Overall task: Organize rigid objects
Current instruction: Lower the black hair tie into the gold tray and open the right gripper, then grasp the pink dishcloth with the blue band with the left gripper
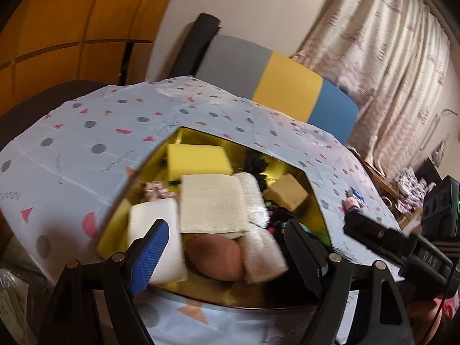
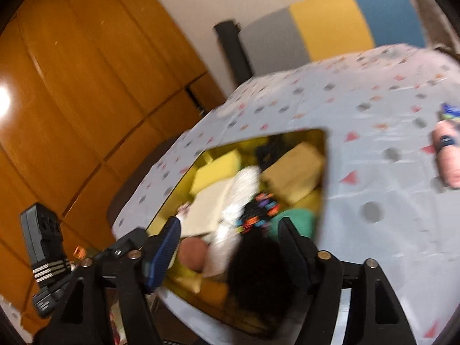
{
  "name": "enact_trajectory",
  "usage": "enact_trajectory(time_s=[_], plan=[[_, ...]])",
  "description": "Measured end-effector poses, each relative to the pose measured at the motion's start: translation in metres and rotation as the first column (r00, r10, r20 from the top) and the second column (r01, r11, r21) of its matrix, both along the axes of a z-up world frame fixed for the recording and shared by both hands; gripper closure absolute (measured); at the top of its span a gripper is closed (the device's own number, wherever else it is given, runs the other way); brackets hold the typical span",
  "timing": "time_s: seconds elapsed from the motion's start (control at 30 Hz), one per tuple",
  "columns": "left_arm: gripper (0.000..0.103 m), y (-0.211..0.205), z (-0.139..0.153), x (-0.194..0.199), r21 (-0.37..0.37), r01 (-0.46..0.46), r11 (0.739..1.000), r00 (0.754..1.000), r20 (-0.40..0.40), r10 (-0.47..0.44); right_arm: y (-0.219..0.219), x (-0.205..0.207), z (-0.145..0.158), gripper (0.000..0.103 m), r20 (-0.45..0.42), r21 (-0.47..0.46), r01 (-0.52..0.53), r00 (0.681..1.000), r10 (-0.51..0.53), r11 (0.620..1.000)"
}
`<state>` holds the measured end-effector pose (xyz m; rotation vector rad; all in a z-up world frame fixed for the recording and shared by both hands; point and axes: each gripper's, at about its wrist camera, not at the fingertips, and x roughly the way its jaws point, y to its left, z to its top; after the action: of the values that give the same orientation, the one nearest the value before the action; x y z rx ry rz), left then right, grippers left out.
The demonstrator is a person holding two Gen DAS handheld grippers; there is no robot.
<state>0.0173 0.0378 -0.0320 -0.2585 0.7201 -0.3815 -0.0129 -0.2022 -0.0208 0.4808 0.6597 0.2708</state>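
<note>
A gold tray [image 1: 230, 302] sits on the dotted pale-blue tablecloth [image 1: 72, 149], crowded with things: a yellow sponge [image 1: 198, 159], a cream pad [image 1: 212, 201], a white block [image 1: 152, 215], a brown round thing [image 1: 214, 258], a white ribbed roll [image 1: 258, 230] and a tan box [image 1: 289, 191]. My left gripper [image 1: 227, 230] hangs open over the tray's near end and touches nothing. My right gripper [image 2: 230, 224] is also over the tray, open. A blurred black fuzzy thing [image 2: 258, 276] lies between its fingers, clear of the blue left pad [image 2: 165, 247].
A pink bottle [image 2: 447, 158] with a blue band lies on the cloth right of the tray. A grey, yellow and blue panel [image 1: 287, 86] stands behind the table, with a curtain [image 1: 388, 43] at the right. Wooden cabinet doors [image 2: 86, 72] are at the left.
</note>
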Motion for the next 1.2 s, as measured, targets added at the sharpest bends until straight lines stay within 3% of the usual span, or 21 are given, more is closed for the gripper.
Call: enact_trajectory(time_s=[0.23,0.4,0.8,1.07,1.2], plan=[[0.019,-0.053,0.014,-0.001,0.034,0.138,0.990,0.990,0.011,-0.138,-0.060,-0.015,-0.014,0.025,-0.060,-0.096,0.178,0.981,-0.184,0.979],[0.019,-0.095,0.024,-0.001,0.044,0.235,0.971,0.972,0.008,-0.235,-0.116,-0.029,-0.042,0.021,-0.156,-0.208,0.300,0.930,-0.334,0.931],[0.019,-0.212,0.037,0.006,0.062,0.428,0.902,0.904,-0.033,-0.426,-0.234,-0.052,-0.056,0.016,-0.117,-0.337,0.477,0.834,-0.539,0.812],[0.019,-0.295,0.029,0.031,0.061,0.512,0.857,0.857,-0.096,-0.506,-0.281,-0.047,-0.067,0.013,-0.074,-0.410,0.539,0.784,-0.616,0.736],[0.019,-0.343,0.013,0.045,0.105,0.553,0.826,0.831,-0.131,-0.540,-0.295,-0.046,-0.080,0.012,-0.093,-0.396,0.561,0.763,-0.639,0.727]])
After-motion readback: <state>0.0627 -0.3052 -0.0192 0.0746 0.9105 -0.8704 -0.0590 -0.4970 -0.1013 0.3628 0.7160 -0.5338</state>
